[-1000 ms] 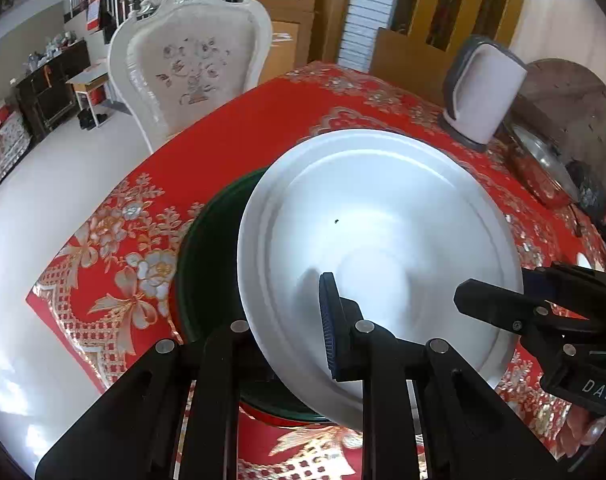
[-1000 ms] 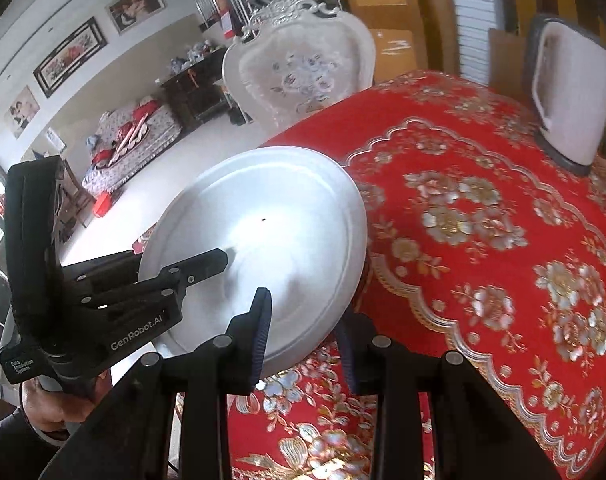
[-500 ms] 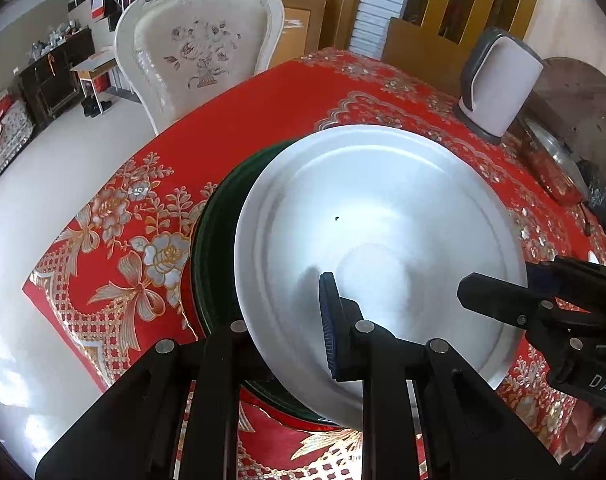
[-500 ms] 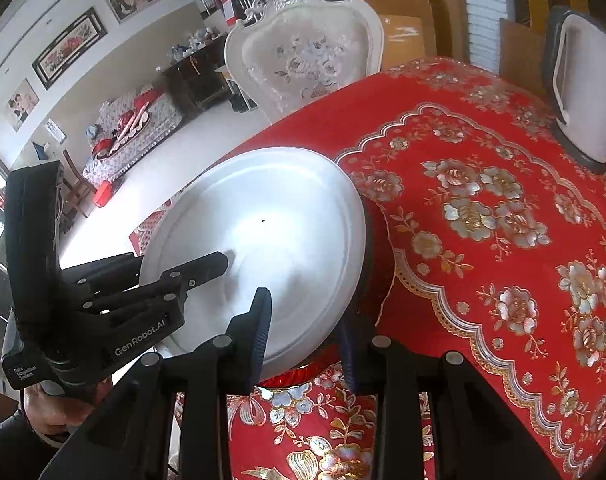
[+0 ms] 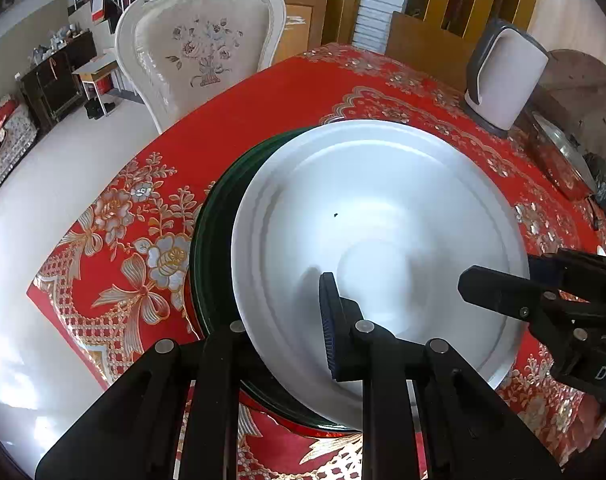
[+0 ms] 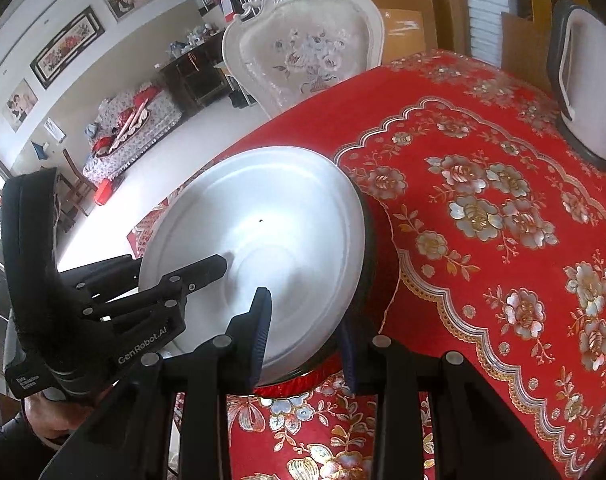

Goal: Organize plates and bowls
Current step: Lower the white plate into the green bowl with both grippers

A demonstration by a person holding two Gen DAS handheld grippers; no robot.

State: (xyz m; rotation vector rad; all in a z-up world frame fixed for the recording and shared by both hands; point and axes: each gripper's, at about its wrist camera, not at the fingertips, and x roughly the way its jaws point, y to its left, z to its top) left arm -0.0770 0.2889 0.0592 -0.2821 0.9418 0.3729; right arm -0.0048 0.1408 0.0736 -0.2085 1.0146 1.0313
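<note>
A large white plate [image 5: 383, 216] sits tilted over a dark green plate [image 5: 215, 236] on the red tablecloth. My left gripper [image 5: 279, 332] is shut on the white plate's near rim, one finger on top and one below. My right gripper [image 6: 303, 332] is shut on the same white plate [image 6: 263, 232] at its other near edge; it also shows in the left wrist view [image 5: 543, 308]. The green plate's edge [image 6: 369, 240] shows under the white one.
A white electric kettle [image 5: 503, 80] stands at the far right of the table [image 5: 263, 112]. A white ornate chair [image 5: 203, 48] stands behind the table. A glass lid and dark items [image 5: 563, 152] lie at the right edge.
Both grippers have carried the white plate further over the green plate and lower; the green plate is now more covered.
</note>
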